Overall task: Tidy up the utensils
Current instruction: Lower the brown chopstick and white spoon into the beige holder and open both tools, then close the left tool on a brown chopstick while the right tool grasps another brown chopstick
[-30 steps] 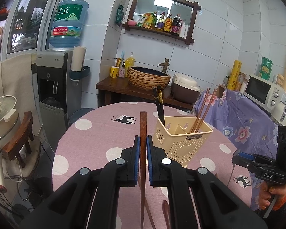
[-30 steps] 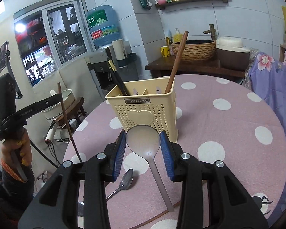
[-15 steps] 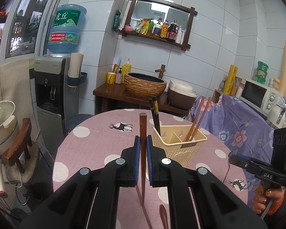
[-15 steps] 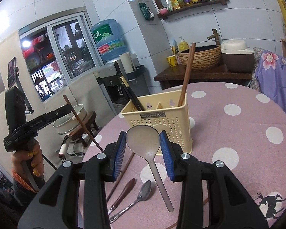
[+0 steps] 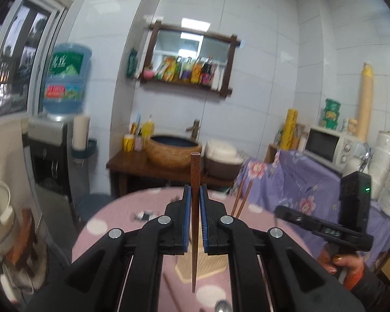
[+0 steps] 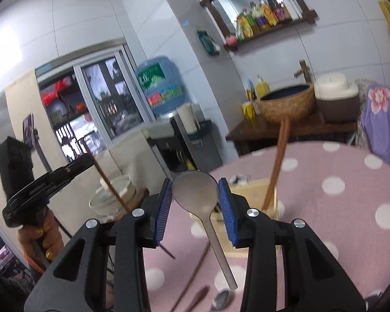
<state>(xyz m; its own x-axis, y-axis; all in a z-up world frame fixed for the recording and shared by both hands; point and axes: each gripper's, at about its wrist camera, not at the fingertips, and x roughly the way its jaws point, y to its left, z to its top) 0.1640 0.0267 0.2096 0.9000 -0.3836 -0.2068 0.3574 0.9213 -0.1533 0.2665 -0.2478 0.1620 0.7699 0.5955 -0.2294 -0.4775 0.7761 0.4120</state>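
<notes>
In the left wrist view my left gripper (image 5: 195,191) is shut on a brown wooden chopstick (image 5: 195,166) that stands upright, its thin tip hanging above the pink dotted table (image 5: 109,221). The pale yellow utensil holder (image 5: 212,267) sits below, mostly hidden by the fingers, and a pair of chopsticks (image 5: 243,200) leans out of it. In the right wrist view my right gripper (image 6: 195,186) is shut on the bowl of a grey spoon (image 6: 217,244), handle pointing down. Just beyond it is the holder (image 6: 254,186) with brown chopsticks (image 6: 278,161).
On the table (image 6: 338,208) near its front edge lie a loose chopstick (image 6: 192,278), a wooden-handled utensil (image 6: 197,295) and a metal spoon (image 6: 221,299). A water dispenser (image 5: 54,161) stands left, a wicker basin (image 5: 174,153) behind, a microwave (image 5: 327,145) on purple cloth right.
Both grippers have risen, each keeping its utensil, and now look more level. The holder and the table have dropped lower in both views.
</notes>
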